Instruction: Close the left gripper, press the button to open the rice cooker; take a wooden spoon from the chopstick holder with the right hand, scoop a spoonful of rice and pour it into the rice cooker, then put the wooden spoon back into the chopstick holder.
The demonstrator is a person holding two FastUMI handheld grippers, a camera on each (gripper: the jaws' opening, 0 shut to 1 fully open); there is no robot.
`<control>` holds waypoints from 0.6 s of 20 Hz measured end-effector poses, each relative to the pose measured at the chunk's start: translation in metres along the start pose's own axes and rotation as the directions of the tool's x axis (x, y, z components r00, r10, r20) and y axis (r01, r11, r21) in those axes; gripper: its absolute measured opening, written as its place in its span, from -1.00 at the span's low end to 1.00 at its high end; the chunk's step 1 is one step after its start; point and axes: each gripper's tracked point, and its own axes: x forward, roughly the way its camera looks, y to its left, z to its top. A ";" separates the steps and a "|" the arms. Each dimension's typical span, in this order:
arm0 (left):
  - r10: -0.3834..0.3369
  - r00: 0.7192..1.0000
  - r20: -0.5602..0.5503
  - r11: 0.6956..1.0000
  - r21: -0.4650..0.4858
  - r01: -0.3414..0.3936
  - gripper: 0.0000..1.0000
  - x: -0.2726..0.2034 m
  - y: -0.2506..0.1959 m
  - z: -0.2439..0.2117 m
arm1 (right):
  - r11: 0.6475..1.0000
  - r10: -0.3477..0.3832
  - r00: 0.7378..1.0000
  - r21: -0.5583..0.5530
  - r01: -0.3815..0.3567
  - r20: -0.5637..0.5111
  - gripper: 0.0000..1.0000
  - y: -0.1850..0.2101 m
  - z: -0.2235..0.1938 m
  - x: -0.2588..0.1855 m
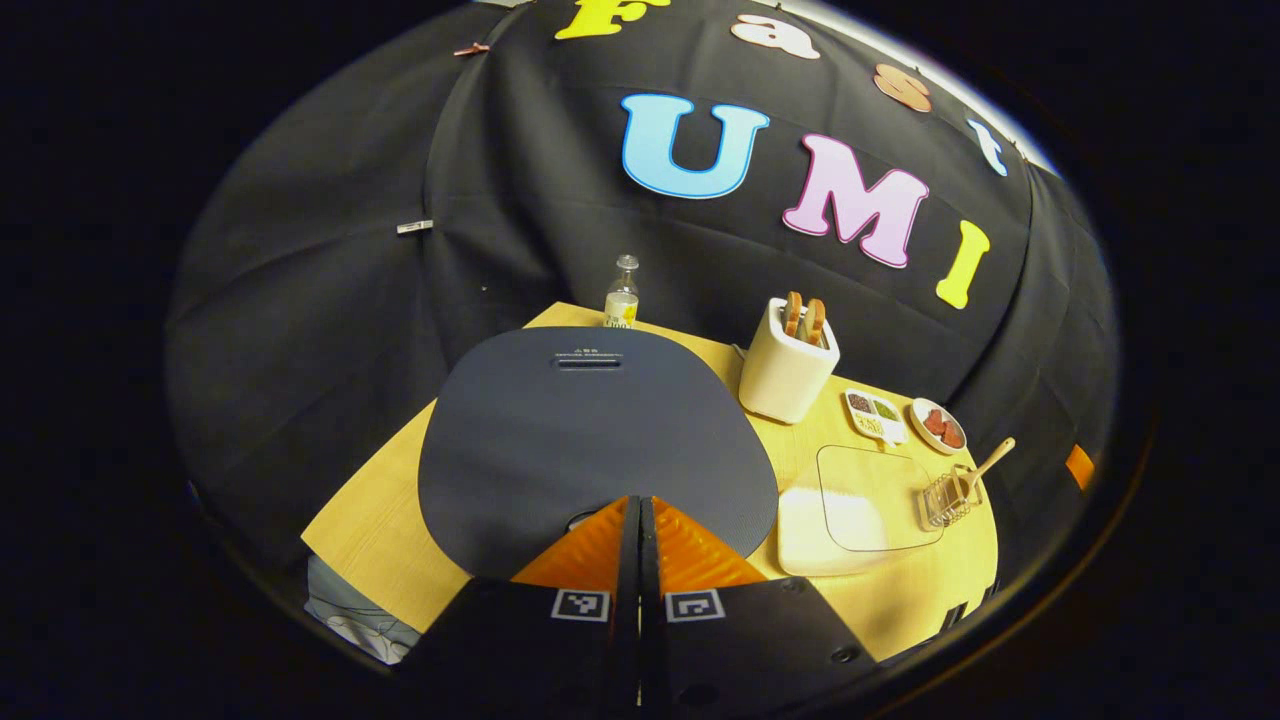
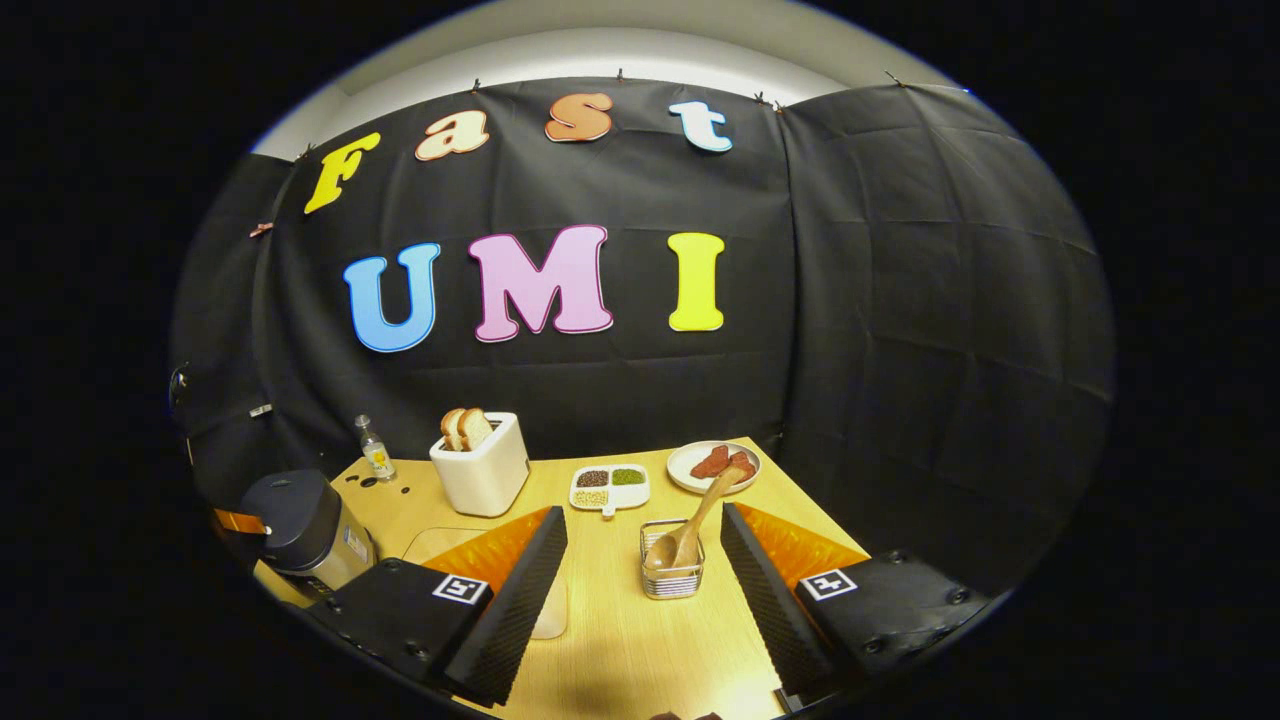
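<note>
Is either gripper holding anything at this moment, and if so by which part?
Nothing is held. The left gripper is shut and empty above the rice cooker; the right gripper is open, the wooden spoon untouched.

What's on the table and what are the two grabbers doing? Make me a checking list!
Surface: wooden table, tidy.
Job's things: rice cooker lid shut; wooden spoon standing in the wire chopstick holder; rice tray under a clear lid.
Clutter: toaster with bread, bottle, divided dish, plate of sausages.
Grippers: left gripper shut, over the cooker; right gripper open, facing the holder.
Cables: nothing seen.
Surroundings: black cloth wall.
</note>
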 end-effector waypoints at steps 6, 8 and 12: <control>0.130 0.962 0.241 0.990 0.023 -0.139 -0.87 -0.046 -0.015 0.073 | 0.997 0.074 0.997 -0.031 -0.075 -0.030 0.94 0.001 -0.005 0.024; 0.156 0.936 0.316 0.986 -0.003 -0.164 -0.87 -0.071 -0.021 0.099 | 0.996 0.084 0.996 -0.027 -0.085 -0.040 0.94 -0.005 -0.006 0.033; 0.191 0.923 0.333 0.981 -0.041 -0.188 -0.84 -0.084 -0.034 0.103 | 0.996 0.092 0.995 -0.007 -0.092 -0.050 0.94 -0.018 -0.009 0.052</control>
